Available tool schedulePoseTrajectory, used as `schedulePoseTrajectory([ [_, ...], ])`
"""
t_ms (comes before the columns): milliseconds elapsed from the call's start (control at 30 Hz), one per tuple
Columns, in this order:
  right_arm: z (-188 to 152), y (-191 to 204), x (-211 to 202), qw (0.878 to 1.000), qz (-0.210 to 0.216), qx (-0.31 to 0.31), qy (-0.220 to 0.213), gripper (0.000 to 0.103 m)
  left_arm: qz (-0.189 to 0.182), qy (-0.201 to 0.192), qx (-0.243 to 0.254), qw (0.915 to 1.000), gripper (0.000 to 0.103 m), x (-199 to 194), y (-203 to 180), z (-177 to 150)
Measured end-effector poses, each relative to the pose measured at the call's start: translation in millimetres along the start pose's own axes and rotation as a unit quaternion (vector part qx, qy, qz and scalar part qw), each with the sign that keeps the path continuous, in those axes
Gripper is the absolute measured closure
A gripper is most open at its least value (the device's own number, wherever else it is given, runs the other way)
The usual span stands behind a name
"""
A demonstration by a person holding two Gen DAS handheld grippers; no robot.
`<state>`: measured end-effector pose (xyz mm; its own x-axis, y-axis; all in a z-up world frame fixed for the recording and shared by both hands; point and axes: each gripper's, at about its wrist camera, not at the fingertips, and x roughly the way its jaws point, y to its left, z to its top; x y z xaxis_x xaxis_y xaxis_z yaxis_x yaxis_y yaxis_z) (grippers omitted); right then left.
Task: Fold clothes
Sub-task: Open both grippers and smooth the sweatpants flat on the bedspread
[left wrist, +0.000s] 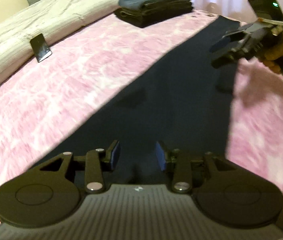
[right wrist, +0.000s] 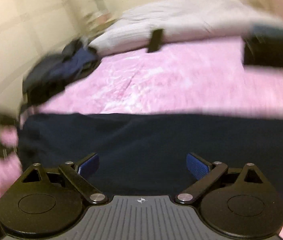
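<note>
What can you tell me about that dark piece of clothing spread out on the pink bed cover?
The dark garment is navy, almost black, plain soft fabric without visible print. It lies flat on the pink bed cover as a long band with nearly straight edges and only faint wrinkles. Both grippers are over it: the left gripper and the right gripper are each open, and neither grips the cloth. Its type cannot be told.
</note>
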<state>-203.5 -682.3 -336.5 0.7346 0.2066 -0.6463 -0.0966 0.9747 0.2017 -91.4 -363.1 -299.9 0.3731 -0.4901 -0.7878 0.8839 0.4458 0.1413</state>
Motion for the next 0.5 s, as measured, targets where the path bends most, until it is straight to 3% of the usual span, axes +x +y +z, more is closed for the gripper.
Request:
schedulePoseTrajectory([
  [167,24.0,-11.4,49.9,0.983,-0.032,-0.171,0.058,0.008,0.017,0.02,0.028,0.9993,0.069,49.4,32.8,32.7],
  [233,29.5,-20.6,64.5,0.976,-0.031,-0.203,0.073,0.023,0.02,0.029,0.045,0.9984,0.069,68.8,39.9,41.4],
  [333,33.8,-31.0,90.9,0.972,-0.017,-0.216,0.093,0.026,0.001,0.051,0.067,0.9965,0.07,95.1,48.5,45.5],
  [367,34.0,-33.4,99.5,0.97,-0.012,-0.22,0.099,0.031,-0.01,0.057,0.071,0.9958,0.072,99.5,49.7,44.4],
  [400,32.3,-36.1,104.6,0.97,-0.009,-0.219,0.104,0.051,-0.019,0.061,0.073,0.9953,0.078,101.2,49.4,42.6],
  [467,28.5,-41.8,109.7,0.973,-0.003,-0.205,0.105,0.059,-0.028,0.061,0.073,0.9951,0.085,100.9,48.3,37.9],
  [500,27.8,-44.9,108.0,0.976,0.003,-0.192,0.102,0.076,-0.028,0.056,0.074,0.9953,0.09,99.6,47.5,35.2],
])
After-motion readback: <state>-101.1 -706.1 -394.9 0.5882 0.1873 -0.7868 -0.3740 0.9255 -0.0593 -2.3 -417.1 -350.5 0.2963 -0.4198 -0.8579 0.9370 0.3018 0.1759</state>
